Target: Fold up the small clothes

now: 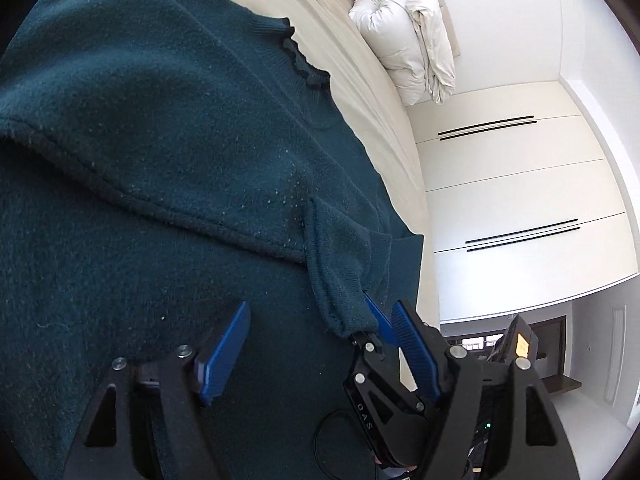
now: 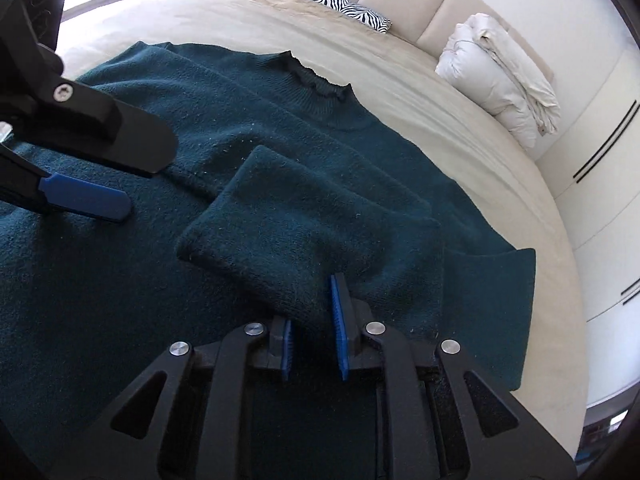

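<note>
A dark teal knit sweater lies flat on the bed, its frilled collar at the far side. One sleeve is folded across the chest. Its cuff sits between the blue pads of my right gripper, which is shut on it. From the left wrist view, the same sleeve runs up to the right gripper. My left gripper hovers open over the sweater body with nothing between its fingers. It also shows at the upper left of the right wrist view, left gripper.
The bed's beige sheet extends past the sweater. A folded white duvet and a zebra-striped pillow lie near the padded headboard. White wardrobe doors stand beside the bed.
</note>
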The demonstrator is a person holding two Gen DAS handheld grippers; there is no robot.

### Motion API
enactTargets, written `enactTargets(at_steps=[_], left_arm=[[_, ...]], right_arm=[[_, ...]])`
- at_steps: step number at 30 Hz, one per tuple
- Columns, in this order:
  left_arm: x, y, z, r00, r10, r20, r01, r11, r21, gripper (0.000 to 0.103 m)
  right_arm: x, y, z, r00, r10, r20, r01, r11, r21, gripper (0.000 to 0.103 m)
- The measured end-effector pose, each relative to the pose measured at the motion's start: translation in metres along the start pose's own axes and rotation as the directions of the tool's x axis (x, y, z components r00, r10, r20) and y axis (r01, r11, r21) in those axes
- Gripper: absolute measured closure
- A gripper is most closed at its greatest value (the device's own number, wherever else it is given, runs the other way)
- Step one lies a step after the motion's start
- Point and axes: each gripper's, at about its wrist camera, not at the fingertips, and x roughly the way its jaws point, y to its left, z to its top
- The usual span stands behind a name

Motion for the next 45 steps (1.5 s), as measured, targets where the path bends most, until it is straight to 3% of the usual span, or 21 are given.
enactTargets(at_steps=[2, 3, 4, 8, 12, 13, 16, 20, 26, 29, 33, 40, 43, 45], left_arm=[[0.007, -0.005, 0.000, 1.000, 0.001, -0.002, -0.001, 1.000, 0.004, 0.022], [0.011, -0.008, 0.001, 1.000, 0.005, -0.007, -0.005, 1.000, 0.006, 0.021], [0.016, -0.011, 0.002, 1.000, 0.017, -0.015, -0.017, 1.000, 0.006, 0.021], [0.036, -0.029, 0.002, 0.995, 0.090, -0.036, -0.088, 0.995, 0.043, 0.027], [0.053, -0.039, 0.001, 0.981, 0.187, -0.057, -0.183, 0.980, 0.074, 0.057], [0.054, -0.040, 0.001, 0.976, 0.212, -0.057, -0.207, 0.975, 0.081, 0.069], [0.052, -0.046, -0.001, 0.961, 0.272, -0.042, -0.265, 0.956, 0.129, 0.090], [0.038, -0.063, -0.004, 0.957, 0.289, -0.010, -0.280, 0.935, 0.218, 0.095], [0.010, -0.109, -0.010, 0.943, 0.319, 0.094, -0.328, 0.850, 0.412, 0.095], [-0.008, -0.120, -0.001, 0.938, 0.313, 0.150, -0.346, 0.822, 0.452, 0.095], [-0.032, -0.115, 0.016, 0.928, 0.318, 0.194, -0.372, 0.809, 0.454, 0.095], [-0.074, -0.096, 0.032, 0.920, 0.274, 0.279, -0.375, 0.822, 0.429, 0.095], [-0.087, -0.106, 0.028, 0.925, 0.188, 0.330, -0.334, 0.813, 0.476, 0.095], [-0.088, -0.123, 0.020, 0.928, 0.136, 0.346, -0.315, 0.783, 0.537, 0.095]], right_arm=[[-0.009, -0.008, -0.010, 0.998, 0.059, 0.011, -0.060, 0.996, 0.069, 0.063], [-0.011, -0.014, -0.017, 0.996, 0.087, 0.021, -0.089, 0.989, 0.119, 0.043], [-0.016, -0.023, -0.026, 0.992, 0.122, 0.043, -0.128, 0.976, 0.174, 0.036], [-0.038, -0.053, -0.061, 0.966, 0.234, 0.112, -0.259, 0.887, 0.382, 0.036], [-0.040, -0.073, -0.096, 0.938, 0.317, 0.140, -0.341, 0.773, 0.535, 0.036], [-0.038, -0.075, -0.103, 0.939, 0.319, 0.132, -0.337, 0.762, 0.554, 0.036], [-0.033, -0.079, -0.119, 0.931, 0.334, 0.144, -0.352, 0.725, 0.592, 0.036], [-0.028, -0.086, -0.128, 0.919, 0.350, 0.179, -0.381, 0.676, 0.631, 0.036], [-0.025, -0.086, -0.130, 0.920, 0.345, 0.185, -0.380, 0.674, 0.633, 0.036], [-0.024, -0.086, -0.130, 0.919, 0.346, 0.188, -0.382, 0.670, 0.637, 0.036], [-0.021, -0.087, -0.129, 0.918, 0.349, 0.189, -0.384, 0.665, 0.640, 0.036], [-0.020, -0.087, -0.130, 0.918, 0.350, 0.188, -0.384, 0.662, 0.644, 0.036], [-0.020, -0.086, -0.130, 0.920, 0.347, 0.184, -0.380, 0.668, 0.640, 0.036], [-0.019, -0.084, -0.129, 0.921, 0.345, 0.180, -0.376, 0.672, 0.637, 0.036]])
